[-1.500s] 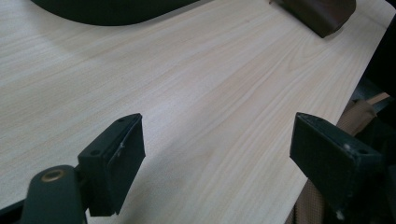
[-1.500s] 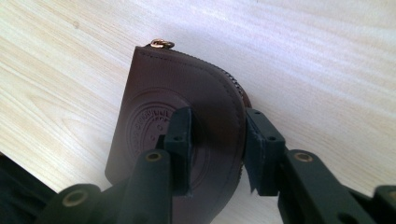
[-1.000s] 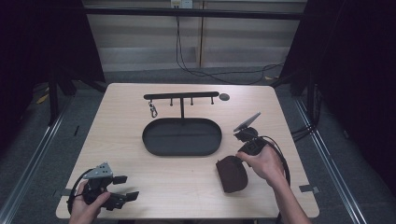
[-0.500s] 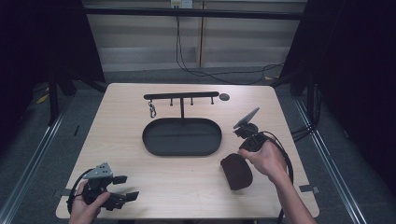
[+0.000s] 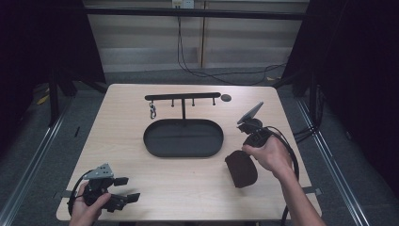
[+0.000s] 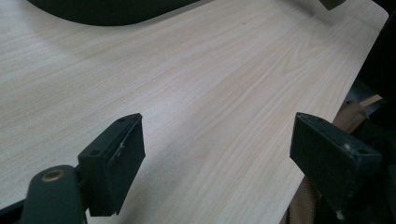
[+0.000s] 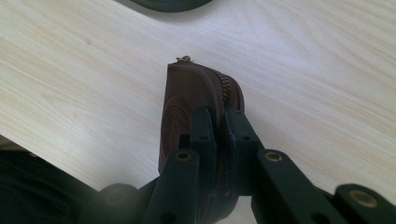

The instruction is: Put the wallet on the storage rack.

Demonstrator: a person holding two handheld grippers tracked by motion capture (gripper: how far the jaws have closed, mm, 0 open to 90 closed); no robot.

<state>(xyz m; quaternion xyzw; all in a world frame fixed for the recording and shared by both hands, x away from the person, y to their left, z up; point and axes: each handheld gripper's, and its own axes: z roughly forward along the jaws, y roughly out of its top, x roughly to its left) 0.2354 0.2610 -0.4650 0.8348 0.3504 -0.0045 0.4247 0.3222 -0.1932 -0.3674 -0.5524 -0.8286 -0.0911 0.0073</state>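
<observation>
The round brown zippered pouch stood on edge, zipper up, clamped between the right gripper's jaws near the table's right front. The oval black tray lay well apart; bare wood stretched toward the left gripper, jaws wide.

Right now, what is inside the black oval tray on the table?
The oval tray looks bare inside in the high view; only the stand's post rises by its far rim. The brown zip pouch, pinched in the right gripper, is outside it.
</observation>
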